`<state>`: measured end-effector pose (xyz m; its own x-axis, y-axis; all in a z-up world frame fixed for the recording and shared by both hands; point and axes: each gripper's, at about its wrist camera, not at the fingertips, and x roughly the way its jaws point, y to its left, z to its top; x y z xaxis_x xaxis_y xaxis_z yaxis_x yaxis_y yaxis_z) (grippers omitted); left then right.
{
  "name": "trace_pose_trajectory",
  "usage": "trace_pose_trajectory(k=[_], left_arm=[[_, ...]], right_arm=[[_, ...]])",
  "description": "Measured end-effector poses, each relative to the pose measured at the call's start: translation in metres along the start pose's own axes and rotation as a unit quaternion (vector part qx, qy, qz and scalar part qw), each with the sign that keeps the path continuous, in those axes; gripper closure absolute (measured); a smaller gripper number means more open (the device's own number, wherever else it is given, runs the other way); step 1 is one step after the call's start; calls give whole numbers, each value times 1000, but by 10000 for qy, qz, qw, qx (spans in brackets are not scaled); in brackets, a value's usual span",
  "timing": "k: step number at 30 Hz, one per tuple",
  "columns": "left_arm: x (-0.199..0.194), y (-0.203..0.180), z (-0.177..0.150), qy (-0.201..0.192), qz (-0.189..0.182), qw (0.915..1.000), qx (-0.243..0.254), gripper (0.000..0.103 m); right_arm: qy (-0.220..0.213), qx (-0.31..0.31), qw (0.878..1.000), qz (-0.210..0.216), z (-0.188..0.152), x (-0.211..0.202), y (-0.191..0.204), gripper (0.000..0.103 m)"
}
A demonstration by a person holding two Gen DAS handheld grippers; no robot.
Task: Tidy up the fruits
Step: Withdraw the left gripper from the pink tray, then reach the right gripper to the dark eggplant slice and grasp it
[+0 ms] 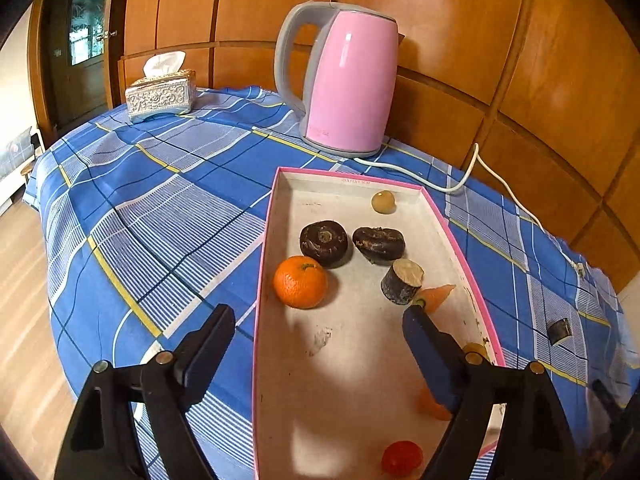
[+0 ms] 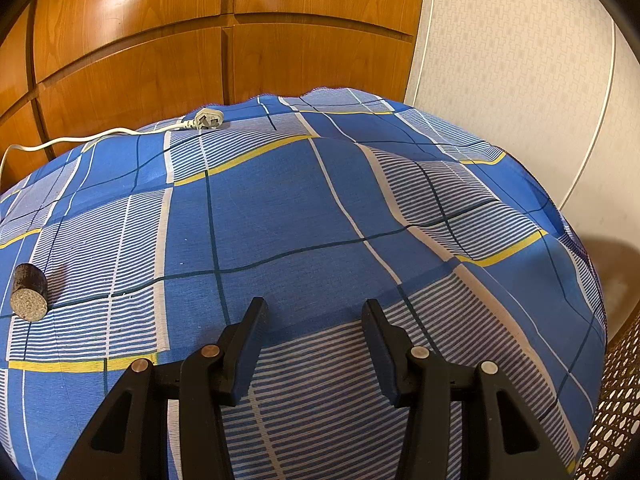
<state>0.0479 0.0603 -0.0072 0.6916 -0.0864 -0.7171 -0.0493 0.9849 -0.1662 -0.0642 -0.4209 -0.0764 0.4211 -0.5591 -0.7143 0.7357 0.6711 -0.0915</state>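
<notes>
Left gripper [image 1: 318, 326] hangs over the shallow pink-rimmed white cardboard tray [image 1: 280, 184], black jaws spread wide, nothing between the pads. One finger is outside the tray's left rim, the other inside, its tip just by a small orange carrot-shaped piece [image 1: 440, 294].

Most fruit is already in the tray: a round orange tangerine [image 1: 300, 281] near the left wall, two dark brown-black lumpy fruits [image 1: 324, 243] side by side behind it, a dark cut cylinder with a pale end [image 1: 403, 281] to their right, a pale yellow ball [image 1: 383, 201] at the far end, and a small red round fruit [image 1: 401, 457] at the near end. Likely grouped here because the tray is the collection spot.

One stray remains: a short dark cylinder with a speckled cut face [image 2: 29, 293], lying on its side on the blue checked tablecloth [image 2: 300, 220], right of the tray and well apart from it. It looks like the next pick.

Right gripper [image 2: 314, 354] sits over bare cloth, fingers part open and empty, the stray piece far to its left.

The pink electric kettle [image 1: 348, 80] and silver embossed tissue box [image 1: 160, 94] sit at the far side, out of the way.
</notes>
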Motion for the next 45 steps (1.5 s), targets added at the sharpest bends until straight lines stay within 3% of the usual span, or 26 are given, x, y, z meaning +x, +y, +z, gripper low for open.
trace_pose_trajectory(k=[7,25,33,39,43,45], left_arm=[[-3,2,-4,-23,102,9999,-25,10],[1,18,-16,63,295,9995,-133,10],[-1,23,-15,19,291,9994,-206,9],[-2,25,-15,14,293,9993,-225,8],[-2,26,-17,34,296,9993,-226,8],[-2,27,-17,42,301,9993,-226,8]], right_arm=[[1,1,10000,0,0,0,0,54],[119,6,9999,-24,2,0,2,53],[366,39,9993,39,9,1,1,53],[658,-68,9927,1009,15,-5,18,53],[834,-362,9781,1872,19,-13,51,51],[870,-557,9687,2257,24,-19,72,37]])
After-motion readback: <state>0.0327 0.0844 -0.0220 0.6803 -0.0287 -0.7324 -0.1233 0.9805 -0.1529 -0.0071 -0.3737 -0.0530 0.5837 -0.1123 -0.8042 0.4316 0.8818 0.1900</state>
